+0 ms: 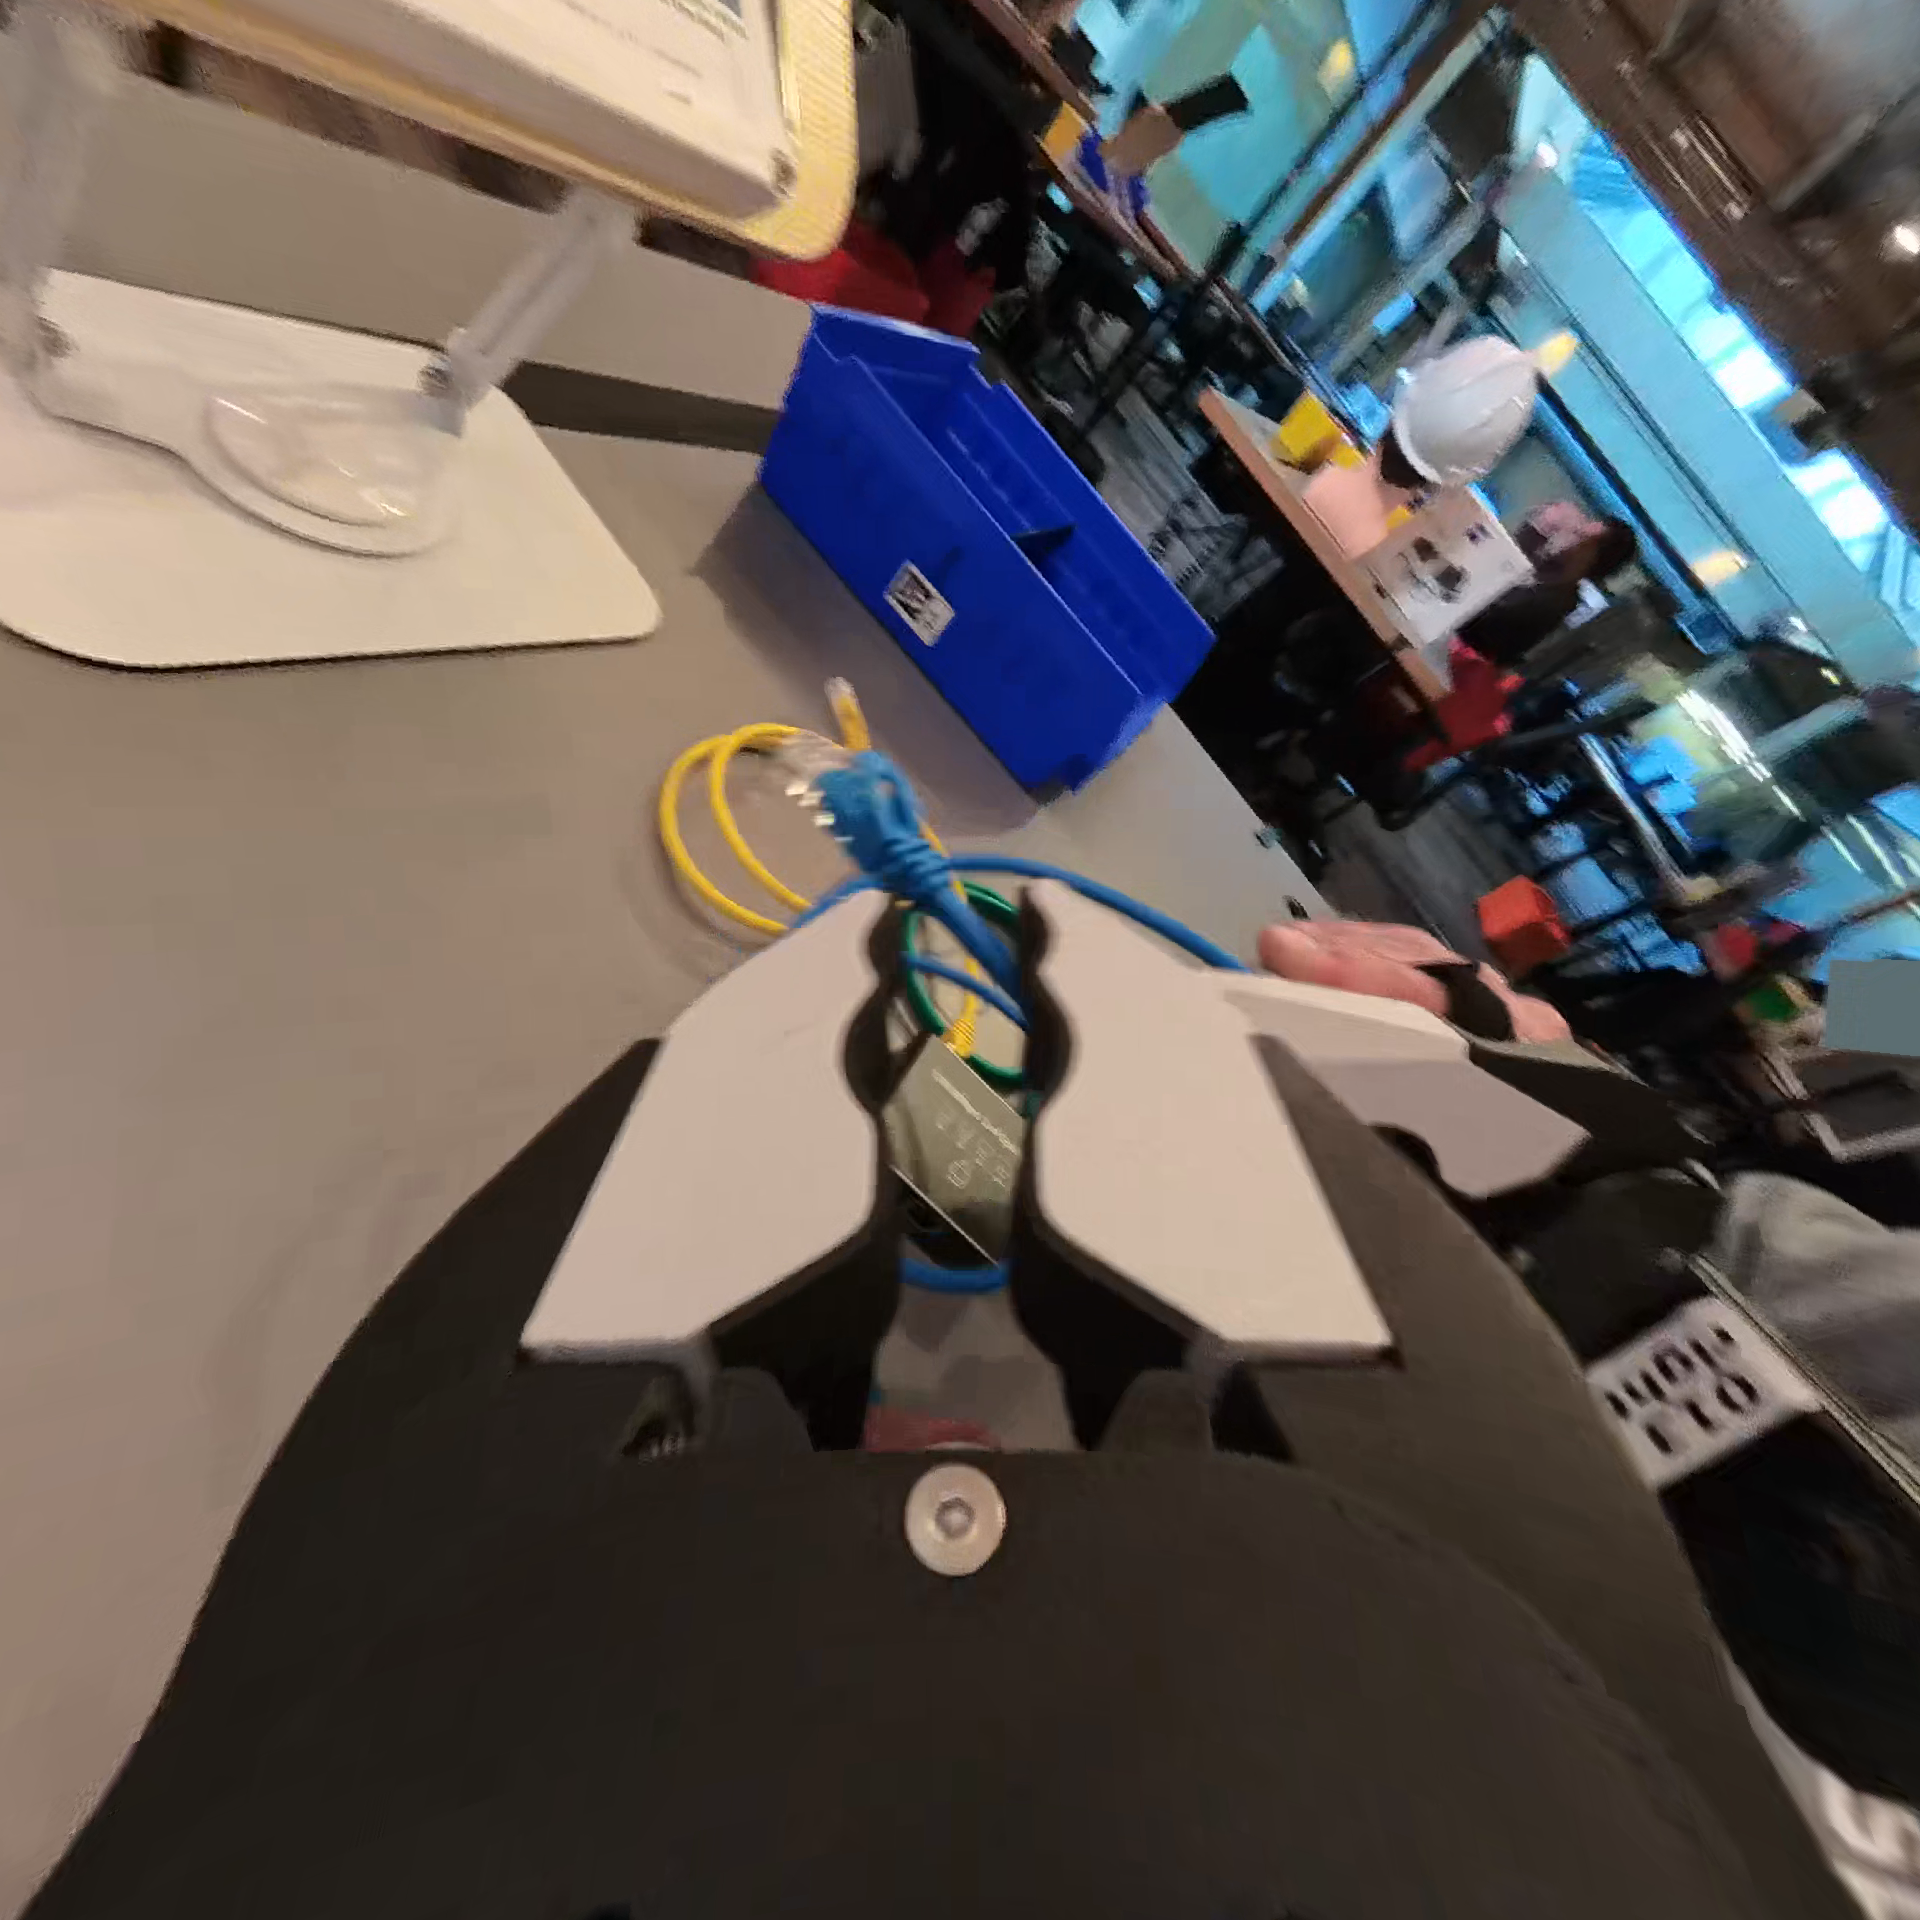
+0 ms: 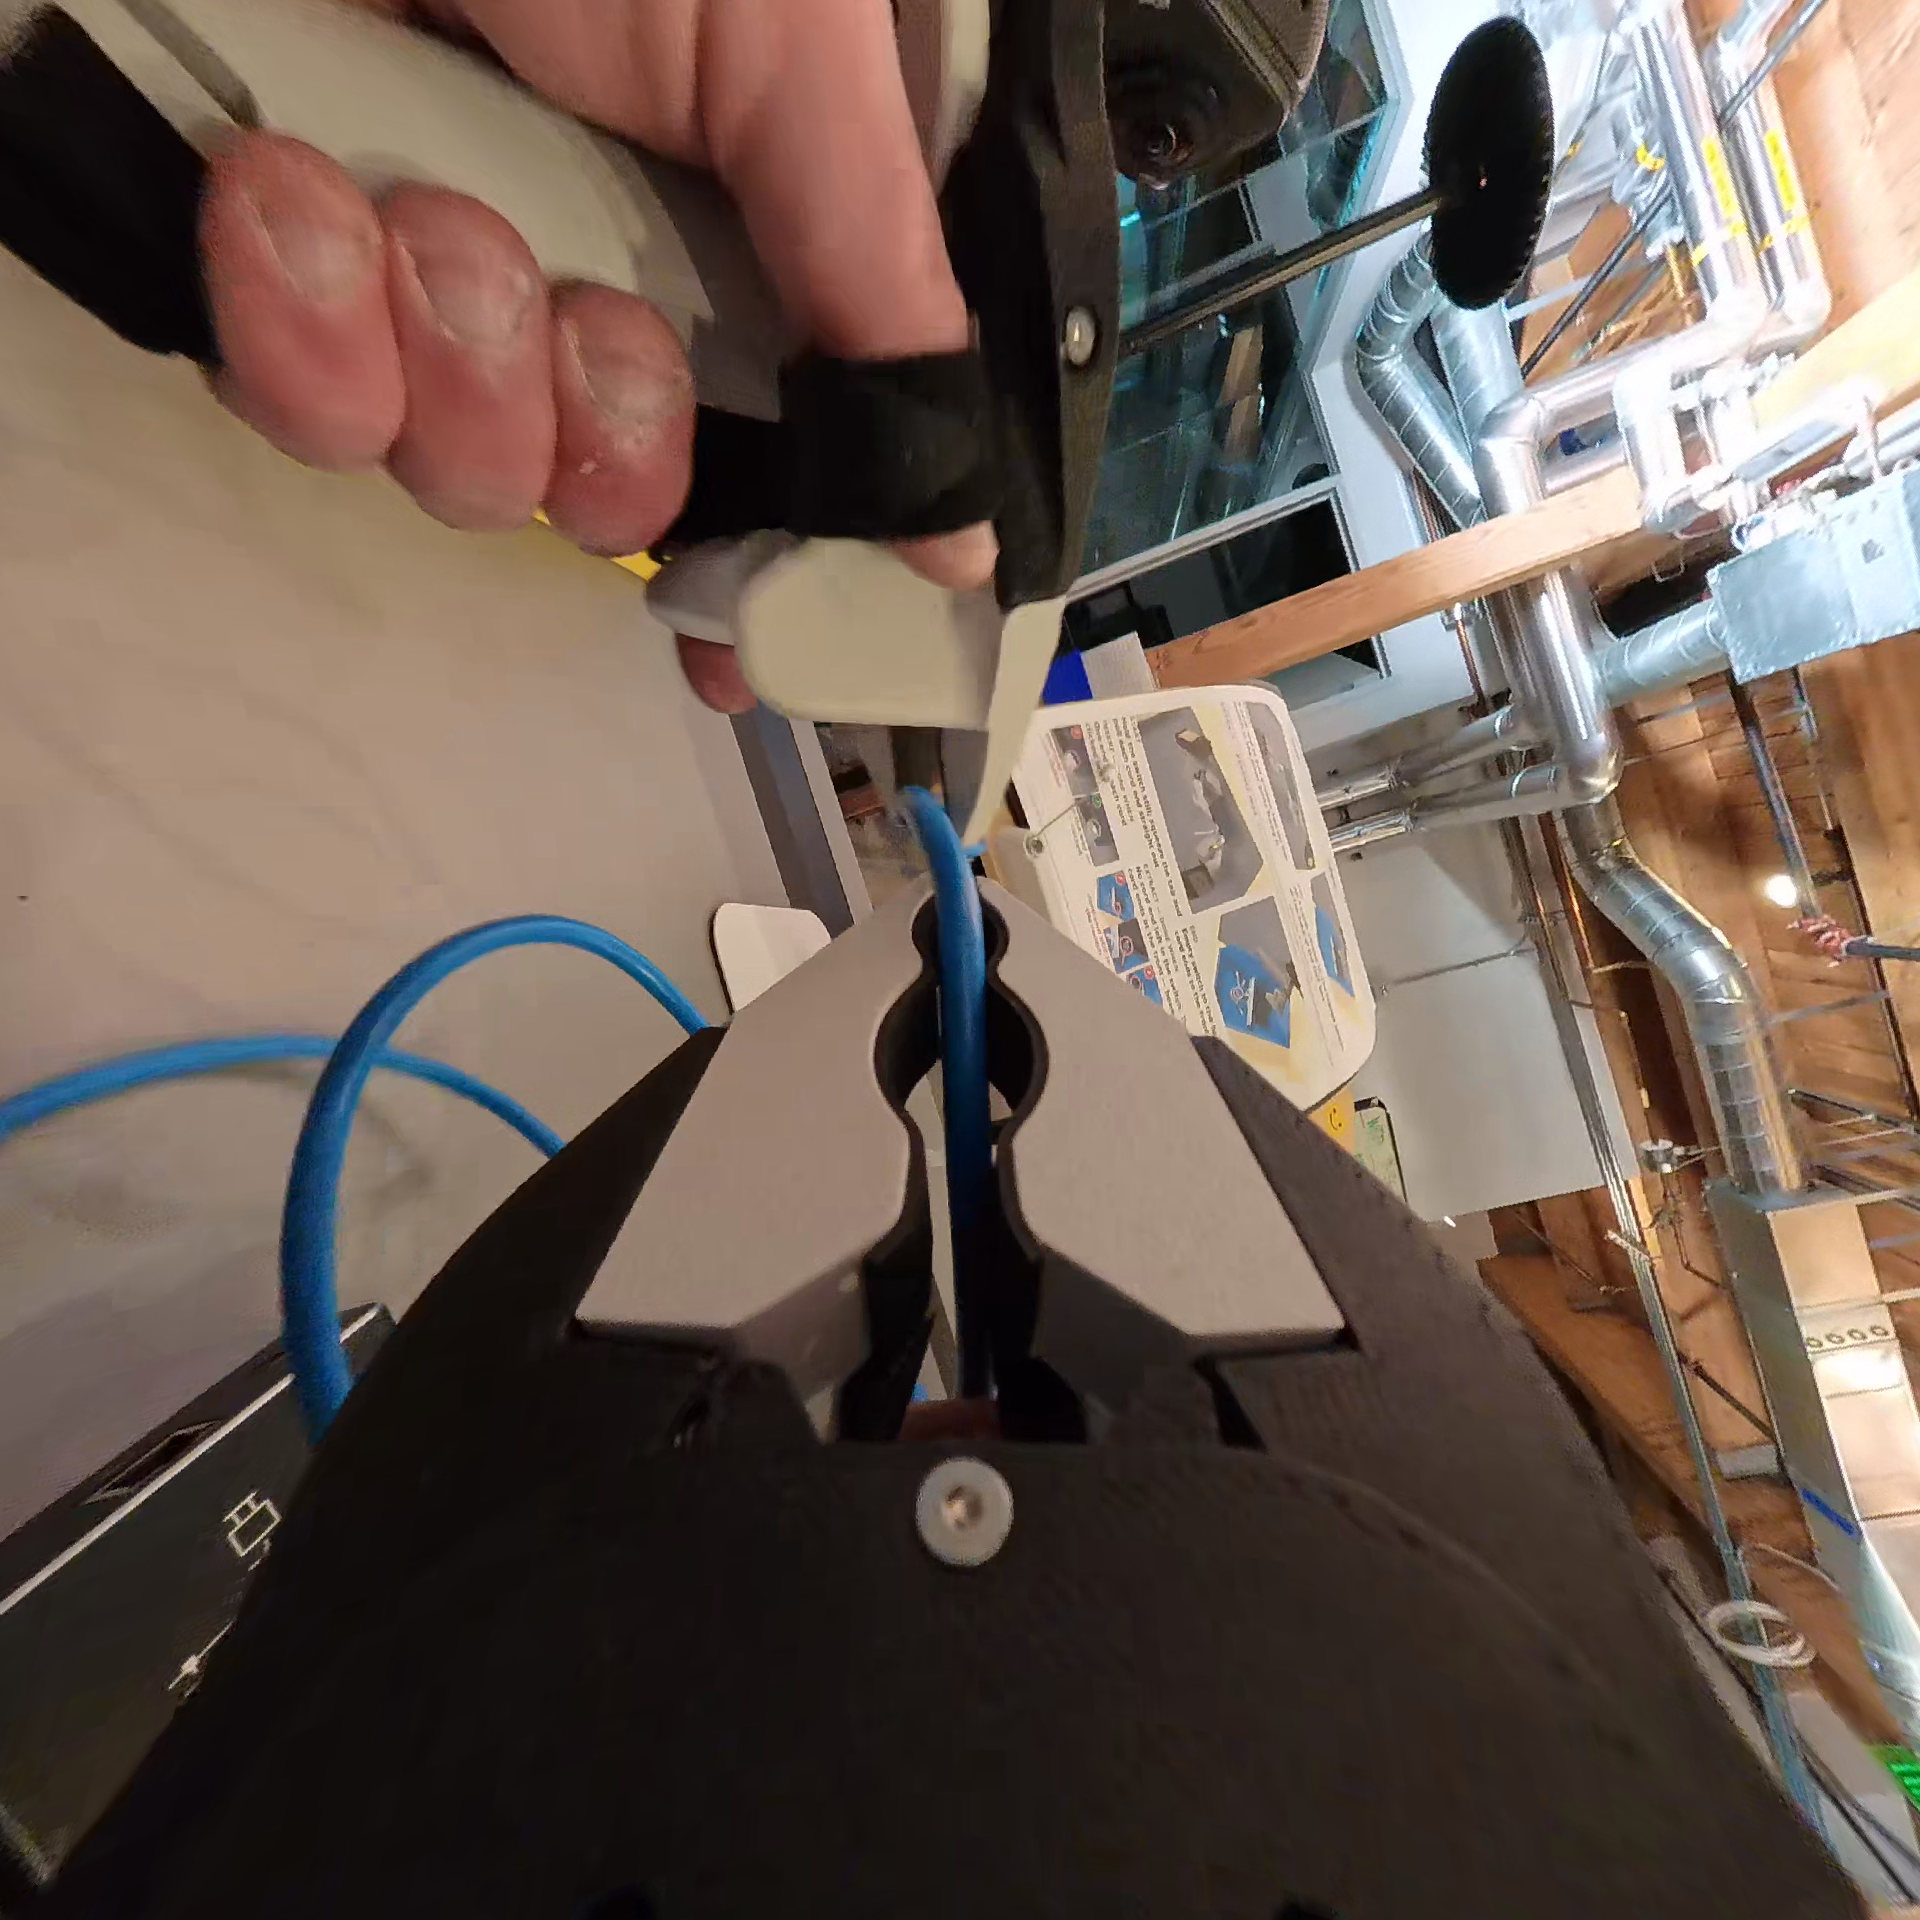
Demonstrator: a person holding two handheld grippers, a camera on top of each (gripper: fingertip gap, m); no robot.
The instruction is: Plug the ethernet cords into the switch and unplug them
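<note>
A blue ethernet cord [image 1: 899, 847] with its blue plug [image 1: 857, 784] free in the air runs between the fingers of my left gripper [image 1: 954, 909]. Its jaws stand narrowly apart, wider than the cord. My right gripper [image 2: 958, 914] is shut on the same blue cord [image 2: 961, 1049], which loops back over the grey table. The dark switch [image 2: 135, 1538] lies at the lower left; it also shows between the left fingers [image 1: 951, 1138]. A yellow cord [image 1: 717, 821] and a green cord [image 1: 925, 997] lie coiled on the table. The left gripper's tip [image 2: 982, 810] meets the cord just beyond my right fingers.
A blue plastic bin [image 1: 987, 561] stands on the table behind the cords. A white stand base [image 1: 312, 582] with an illustrated card [image 2: 1195, 862] sits at the far left. A hand [image 2: 468, 343] holds the left gripper. The table edge [image 1: 1247, 831] runs to the right. My left and right fingertips are right by each other. The dark switch [image 2: 135, 1538] is about equally far from each gripper, around 20 cm.
</note>
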